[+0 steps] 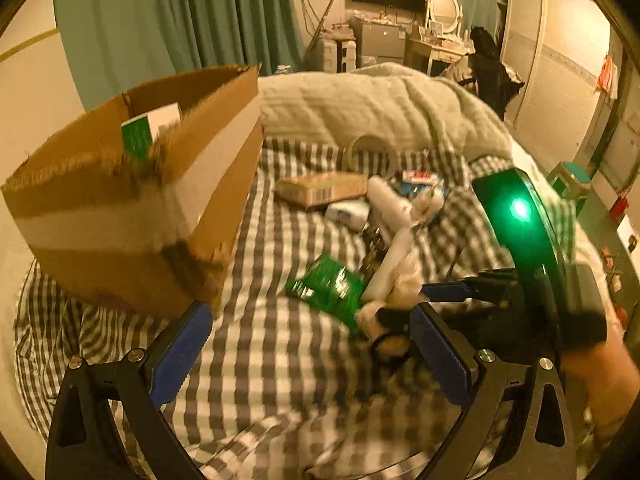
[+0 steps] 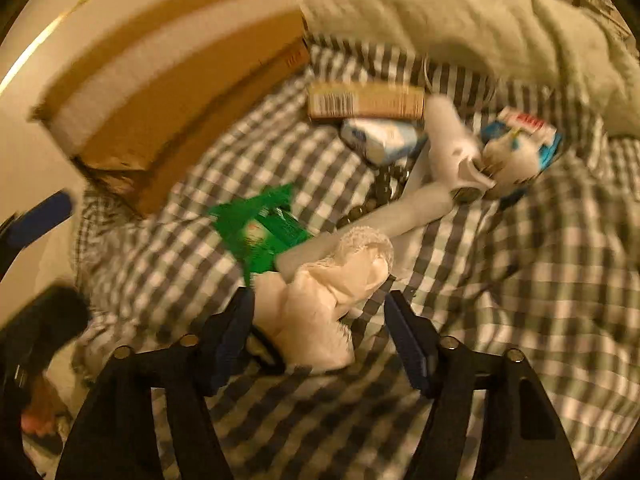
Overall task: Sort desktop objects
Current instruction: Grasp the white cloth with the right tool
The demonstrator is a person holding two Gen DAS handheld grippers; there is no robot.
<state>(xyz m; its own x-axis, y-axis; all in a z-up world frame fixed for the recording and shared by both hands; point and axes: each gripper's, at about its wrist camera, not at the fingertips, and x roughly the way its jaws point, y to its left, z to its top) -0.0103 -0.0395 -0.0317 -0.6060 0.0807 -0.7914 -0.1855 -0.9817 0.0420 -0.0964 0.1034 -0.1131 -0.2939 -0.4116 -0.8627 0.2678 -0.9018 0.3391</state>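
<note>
A pile of loose objects lies on a checked bedsheet [image 1: 280, 352]: a green packet [image 1: 328, 286] [image 2: 260, 232], a long white tube [image 1: 390, 264] [image 2: 404, 212], a tan barcode box [image 1: 322, 189] [image 2: 366, 101], a tape roll [image 1: 372, 154] and a cream cloth [image 2: 332, 292]. An open cardboard box [image 1: 132, 200] [image 2: 172, 80] stands at the left. My left gripper [image 1: 308, 344] is open above bare sheet. My right gripper [image 2: 320, 320] is open, its jaws either side of the cream cloth; it also shows in the left wrist view [image 1: 452, 292].
A grey quilt [image 1: 376, 108] [image 2: 460, 20] is bunched behind the pile. A blue-and-white pack [image 2: 384, 138] and a red-and-blue carton [image 2: 524, 128] lie among the objects. A green-and-white item [image 1: 146, 130] stands inside the cardboard box. Furniture lines the far wall.
</note>
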